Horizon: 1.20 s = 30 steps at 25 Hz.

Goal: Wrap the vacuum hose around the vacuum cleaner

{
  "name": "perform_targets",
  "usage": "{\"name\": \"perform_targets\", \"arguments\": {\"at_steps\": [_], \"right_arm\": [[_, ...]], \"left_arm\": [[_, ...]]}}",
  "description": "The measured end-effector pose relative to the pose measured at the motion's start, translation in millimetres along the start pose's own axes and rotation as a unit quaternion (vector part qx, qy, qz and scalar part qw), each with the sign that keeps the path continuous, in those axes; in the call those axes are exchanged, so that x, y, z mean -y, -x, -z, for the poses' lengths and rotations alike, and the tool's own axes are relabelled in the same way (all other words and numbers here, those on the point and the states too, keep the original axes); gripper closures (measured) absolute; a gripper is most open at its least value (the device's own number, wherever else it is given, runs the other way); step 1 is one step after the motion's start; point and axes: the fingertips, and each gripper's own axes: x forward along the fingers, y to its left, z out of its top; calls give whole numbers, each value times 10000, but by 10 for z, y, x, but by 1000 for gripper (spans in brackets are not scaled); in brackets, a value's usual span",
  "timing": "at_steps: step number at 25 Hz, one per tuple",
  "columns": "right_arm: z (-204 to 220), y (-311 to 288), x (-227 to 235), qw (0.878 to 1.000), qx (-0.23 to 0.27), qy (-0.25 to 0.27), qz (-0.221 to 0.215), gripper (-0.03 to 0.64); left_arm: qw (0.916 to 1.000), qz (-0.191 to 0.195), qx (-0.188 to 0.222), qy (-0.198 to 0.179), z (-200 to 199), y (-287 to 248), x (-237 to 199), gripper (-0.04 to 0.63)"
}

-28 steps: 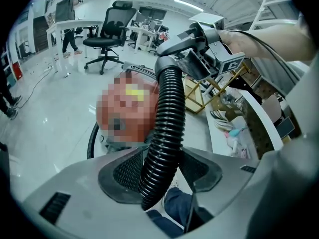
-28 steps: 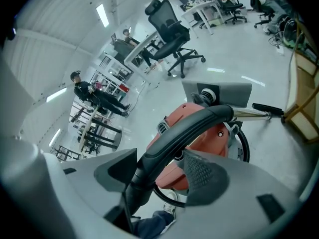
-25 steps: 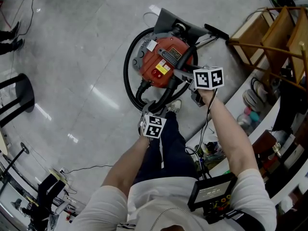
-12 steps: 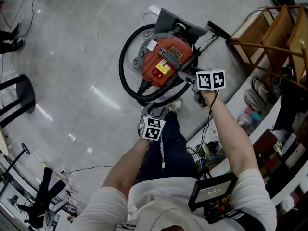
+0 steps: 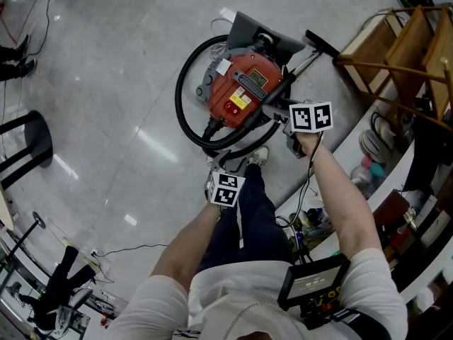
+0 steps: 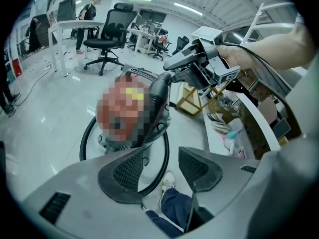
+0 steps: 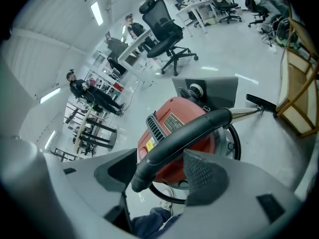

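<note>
The red vacuum cleaner stands on the floor ahead of my feet. Its black hose loops round its left and near sides. My right gripper is shut on the hose's black curved handle, held above the red body. From the handle a metal wand runs to the floor nozzle. My left gripper hangs open just short of the hose loop, with nothing between its pads.
A wooden frame stands at the right beside a cluttered counter. My shoe is next to the hose loop. A thin cable lies on the floor at the left. Office chairs and people are far off.
The hose loop has spread a little wider to the left of the vacuum. My right gripper has shifted slightly right with the handle. The left gripper has stayed put.
</note>
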Motion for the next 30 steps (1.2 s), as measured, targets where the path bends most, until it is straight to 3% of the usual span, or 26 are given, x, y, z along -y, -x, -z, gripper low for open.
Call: {"name": "perform_targets", "arguments": {"at_steps": [5,10,19,30], "right_arm": [[-274,40,-211,9989,365,253,-177,344],[-507,-105,-273,9983,421,348,-205,344],[-338,-79,-281,9984,349,387,-203,344],[-121,332,-373,9943,410,886,422,345]], "left_arm": [[10000,-17,5,66,30,57,69,394],[10000,-4,29,59,-46,38,-8,394],[9997,-45,232,48,-126,114,-58,394],[9980,-16,632,20,-747,425,-64,397]]}}
